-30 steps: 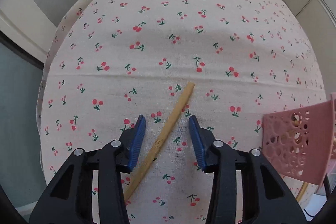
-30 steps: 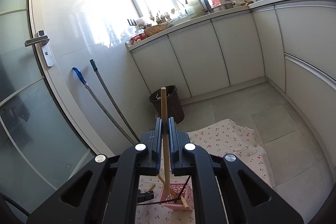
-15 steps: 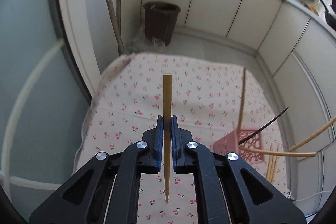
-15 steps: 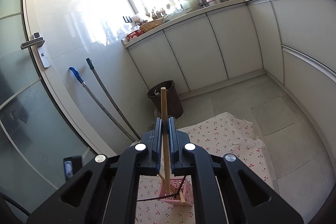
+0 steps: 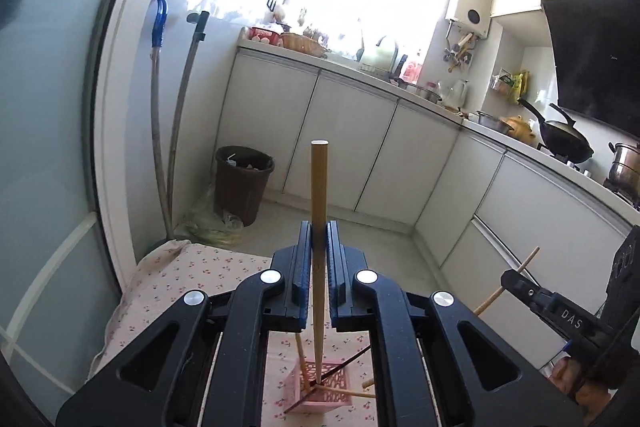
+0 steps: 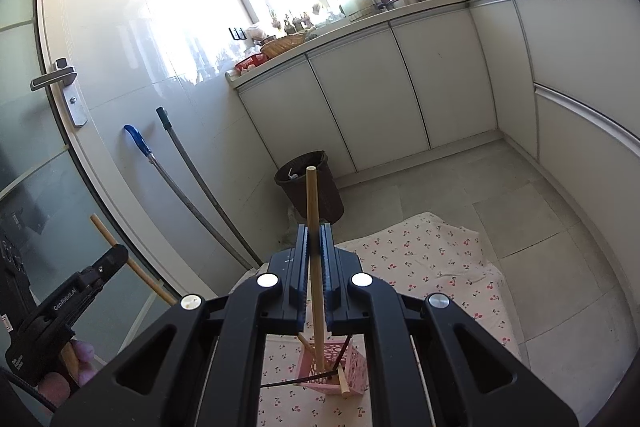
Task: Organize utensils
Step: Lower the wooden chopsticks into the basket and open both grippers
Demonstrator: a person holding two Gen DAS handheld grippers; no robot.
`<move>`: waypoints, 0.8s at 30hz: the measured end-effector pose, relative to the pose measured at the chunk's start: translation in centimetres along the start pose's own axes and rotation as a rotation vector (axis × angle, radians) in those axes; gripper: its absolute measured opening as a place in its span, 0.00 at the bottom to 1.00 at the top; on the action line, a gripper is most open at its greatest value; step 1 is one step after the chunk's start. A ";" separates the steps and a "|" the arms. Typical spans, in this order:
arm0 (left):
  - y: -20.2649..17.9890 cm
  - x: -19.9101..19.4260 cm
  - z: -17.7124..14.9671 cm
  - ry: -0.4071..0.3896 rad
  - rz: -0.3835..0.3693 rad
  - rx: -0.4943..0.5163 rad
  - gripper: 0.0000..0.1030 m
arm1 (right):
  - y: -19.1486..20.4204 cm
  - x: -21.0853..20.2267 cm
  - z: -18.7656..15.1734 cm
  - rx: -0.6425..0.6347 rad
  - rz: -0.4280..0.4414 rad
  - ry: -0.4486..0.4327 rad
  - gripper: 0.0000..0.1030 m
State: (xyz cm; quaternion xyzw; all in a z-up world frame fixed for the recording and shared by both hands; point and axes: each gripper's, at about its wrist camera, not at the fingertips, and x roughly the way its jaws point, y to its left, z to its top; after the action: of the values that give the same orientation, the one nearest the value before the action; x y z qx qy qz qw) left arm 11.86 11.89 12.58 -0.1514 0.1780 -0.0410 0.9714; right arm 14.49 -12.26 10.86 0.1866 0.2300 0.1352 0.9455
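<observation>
My left gripper (image 5: 319, 231) is shut on a wooden chopstick (image 5: 320, 179) that it holds upright, high above the cherry-print cloth (image 5: 180, 275). Far below stands a pink perforated basket (image 5: 324, 393) holding several sticks, one thin and black. My right gripper (image 6: 315, 231) is shut on a second wooden chopstick (image 6: 311, 195), also upright, above the same basket (image 6: 354, 367). Each gripper shows in the other's view: the right one (image 5: 520, 283) at the right edge, the left one (image 6: 116, 259) at the left edge, a hand beneath each.
The cloth (image 6: 432, 259) lies on a tiled kitchen floor. A dark bin (image 5: 243, 179) stands behind it beside two mop handles (image 5: 176, 115) and a glass door (image 6: 48, 155). White cabinets (image 6: 400, 87) line the back and right.
The left gripper closed on the chopstick that lay on the cloth, lifted it high and tipped up toward level. The right gripper kept its chopstick nearly still.
</observation>
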 end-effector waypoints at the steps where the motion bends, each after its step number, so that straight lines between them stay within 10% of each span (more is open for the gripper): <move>1: -0.5 1.0 -0.5 0.017 -0.008 -0.008 0.06 | 0.0 0.2 0.0 0.000 -0.001 0.003 0.06; 9: -0.2 5.9 -5.5 0.139 0.027 -0.048 0.23 | -0.3 0.5 -0.1 0.001 -0.009 0.009 0.06; 18: 1.7 1.5 -2.8 0.020 0.065 -0.125 0.52 | 0.4 1.5 -0.6 -0.018 -0.030 0.010 0.06; 24: 2.3 1.8 -3.0 0.048 0.058 -0.129 0.52 | 0.9 3.2 -1.7 -0.023 -0.026 0.026 0.08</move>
State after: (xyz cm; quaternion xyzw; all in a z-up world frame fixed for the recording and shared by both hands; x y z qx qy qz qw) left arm 12.55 13.00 8.56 -0.2072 0.2081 -0.0048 0.9559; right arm 16.27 -9.86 8.64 0.1709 0.2430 0.1280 0.9462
